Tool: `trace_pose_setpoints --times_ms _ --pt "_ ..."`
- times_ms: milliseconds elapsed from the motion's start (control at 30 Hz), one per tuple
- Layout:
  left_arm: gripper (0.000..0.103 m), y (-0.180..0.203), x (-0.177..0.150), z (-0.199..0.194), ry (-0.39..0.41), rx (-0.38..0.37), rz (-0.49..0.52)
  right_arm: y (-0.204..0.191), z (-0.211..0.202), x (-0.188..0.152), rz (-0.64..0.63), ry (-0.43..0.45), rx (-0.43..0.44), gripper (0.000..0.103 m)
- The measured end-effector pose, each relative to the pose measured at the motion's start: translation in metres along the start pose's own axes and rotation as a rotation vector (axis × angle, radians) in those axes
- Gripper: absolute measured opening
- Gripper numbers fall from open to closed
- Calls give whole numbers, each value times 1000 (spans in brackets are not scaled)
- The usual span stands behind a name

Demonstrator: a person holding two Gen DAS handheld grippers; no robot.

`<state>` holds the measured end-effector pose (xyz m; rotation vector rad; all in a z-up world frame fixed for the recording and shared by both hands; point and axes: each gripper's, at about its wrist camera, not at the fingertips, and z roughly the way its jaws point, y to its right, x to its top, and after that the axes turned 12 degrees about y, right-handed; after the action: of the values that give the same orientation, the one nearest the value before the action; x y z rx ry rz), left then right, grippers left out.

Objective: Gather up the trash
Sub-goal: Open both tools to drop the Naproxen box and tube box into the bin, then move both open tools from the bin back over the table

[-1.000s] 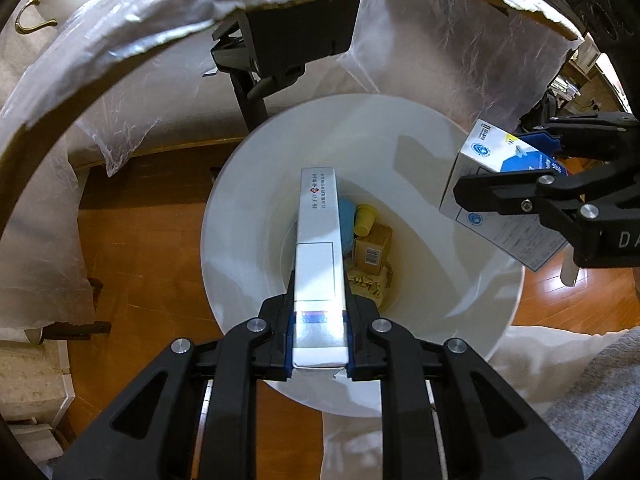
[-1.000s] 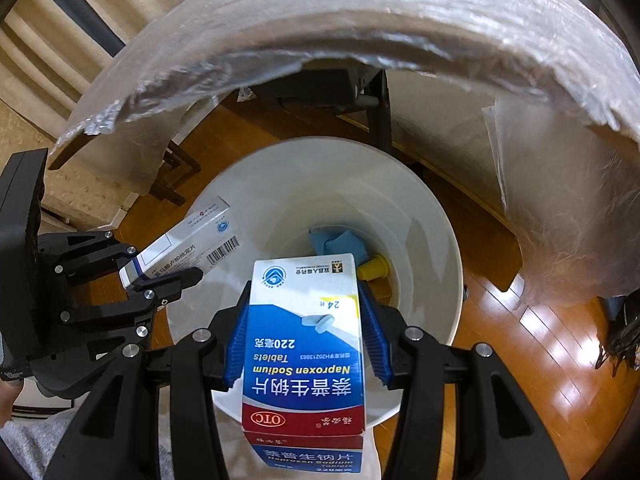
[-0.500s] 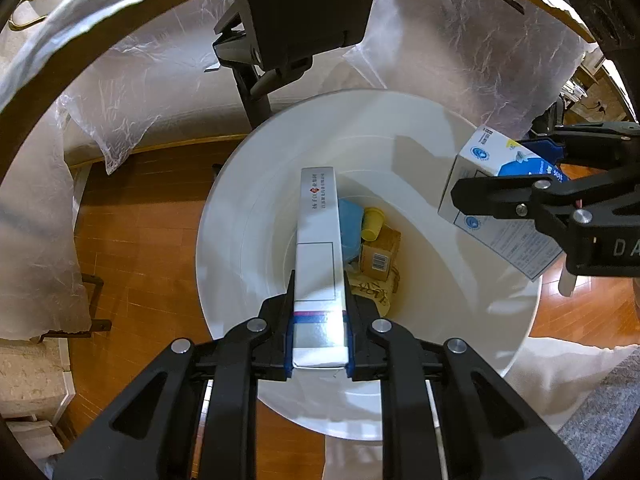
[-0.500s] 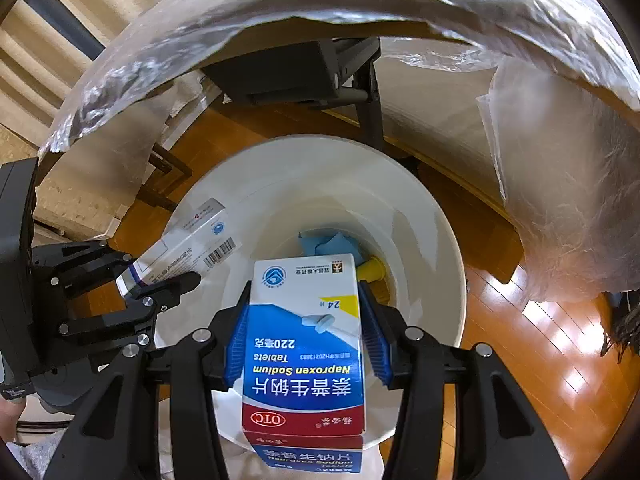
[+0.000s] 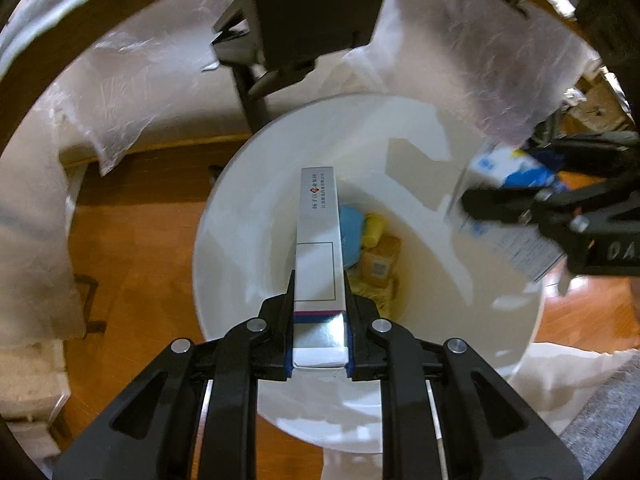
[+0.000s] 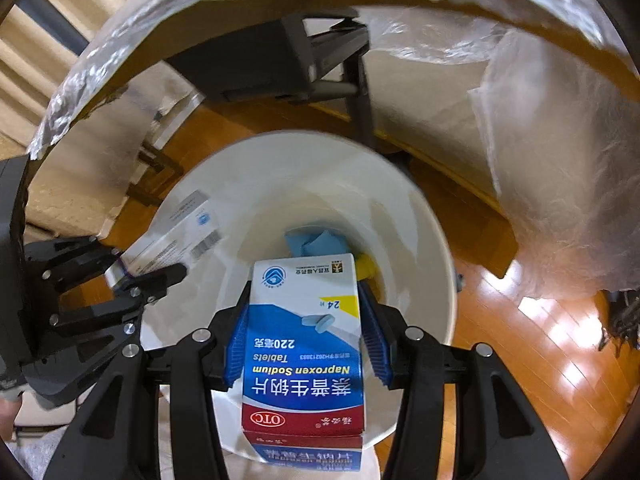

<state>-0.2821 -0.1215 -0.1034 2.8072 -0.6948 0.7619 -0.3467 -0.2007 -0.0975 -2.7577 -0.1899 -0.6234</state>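
Observation:
A white bin [image 5: 240, 200] stands on the wood floor below both grippers. A blue item [image 5: 352, 228], a yellow item [image 5: 374, 224] and a brown carton [image 5: 380, 260] lie at its bottom. My left gripper [image 5: 319, 282] points down over the bin with a slim white box [image 5: 318, 248] between its pads; its jaws are opening, the pads still touching the box. My right gripper [image 6: 305, 286] holds a blue-and-white Naproxen tablet box [image 6: 304, 340] over the bin [image 6: 420, 220]. Its jaws are opening too, with the pads against the box sides.
Plastic-wrapped furniture [image 5: 460, 60] curves around the far side of the bin. A black stand leg [image 5: 252, 96] rises just behind the rim. Wood floor [image 6: 520, 320] surrounds the bin, and a grey rug [image 5: 600, 420] lies at the near right.
Both boxes stay between their pads above the bin. The right gripper and its box show motion blur in the left wrist view, and the bin sits slightly lower in both views.

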Motion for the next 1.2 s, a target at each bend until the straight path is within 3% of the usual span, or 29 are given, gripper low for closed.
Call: trace_pose_setpoints --times_ms 33,67,100,167,400,533,633,700,733,800,833,900,967,1200 --pt "53 2 1 -2 20 8 23 1 -1 0 3 9 -14 56" --pt "77 5 2 -4 37 36 50 2 -3 -1 7 22 -30 80" --pt "94 7 2 -8 66 56 69 3 -7 -1 12 41 -36 90" --pt "94 8 2 -14 93 73 83 6 -13 -1 20 54 -35 90" --pt "94 -14 -2 -19 63 67 -52 11 -36 -1 14 96 -62 90" --pt "94 -17 1 -53 81 94 -73 -2 -89 5 -69 187 -68 90" --pt "94 -16 14 -114 226 117 -59 -22 -144 16 -166 336 -70 91" --pt "94 -20 31 -159 339 135 -56 -32 -173 26 -209 449 -76 99" --pt "100 -25 41 -178 398 145 -61 -36 -185 33 -225 507 -69 99" --pt "102 -39 64 -208 532 167 -80 -36 -200 54 -226 620 -43 99" --pt "102 -48 76 -216 592 167 -101 -33 -199 65 -205 635 -32 99" --pt "102 -67 96 -217 645 129 -153 -25 -184 98 -133 558 -8 99" --pt "102 -84 124 -205 617 93 -184 -23 -171 123 -113 554 44 99" --pt "102 -125 199 -144 496 147 -195 -56 -118 171 -262 532 -36 99"
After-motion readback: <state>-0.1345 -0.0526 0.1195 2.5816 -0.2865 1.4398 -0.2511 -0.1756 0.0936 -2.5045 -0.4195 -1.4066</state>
